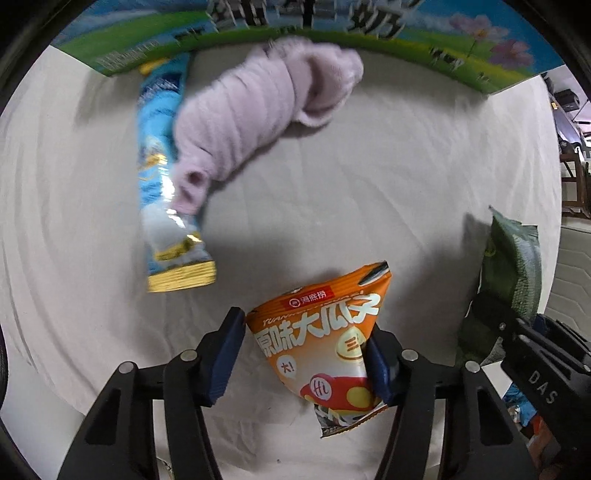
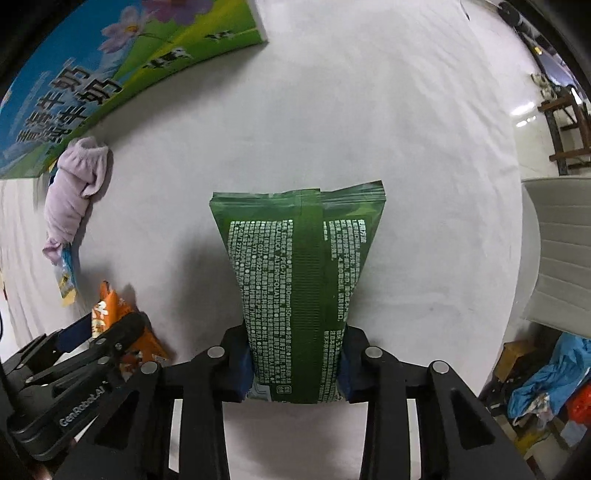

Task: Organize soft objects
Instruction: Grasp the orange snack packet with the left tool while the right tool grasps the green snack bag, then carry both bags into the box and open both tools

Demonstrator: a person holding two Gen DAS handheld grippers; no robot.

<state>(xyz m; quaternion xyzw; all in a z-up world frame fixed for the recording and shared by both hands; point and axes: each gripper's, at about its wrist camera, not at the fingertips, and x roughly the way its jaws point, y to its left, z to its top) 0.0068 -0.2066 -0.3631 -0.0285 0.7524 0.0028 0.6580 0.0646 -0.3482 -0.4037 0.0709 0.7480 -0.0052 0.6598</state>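
Right gripper (image 2: 295, 369) is clamped on the green pack (image 2: 295, 277), both pads pressing its lower end, pack standing up over the white cloth (image 2: 332, 110).

Left gripper (image 1: 304, 354) straddles the orange snack bag (image 1: 325, 343): right pad touches the bag's edge, left pad sits just beside it with a sliver of gap (so not a full grip, jaws roughly half spread).

Bag lies on the cloth between the 2 fingers.

Further out: lilac sock bundle (image 1: 258, 110) lies partly over the blue wrapper (image 1: 162, 177), both near the printed carton (image 1: 332, 26) at the far edge.
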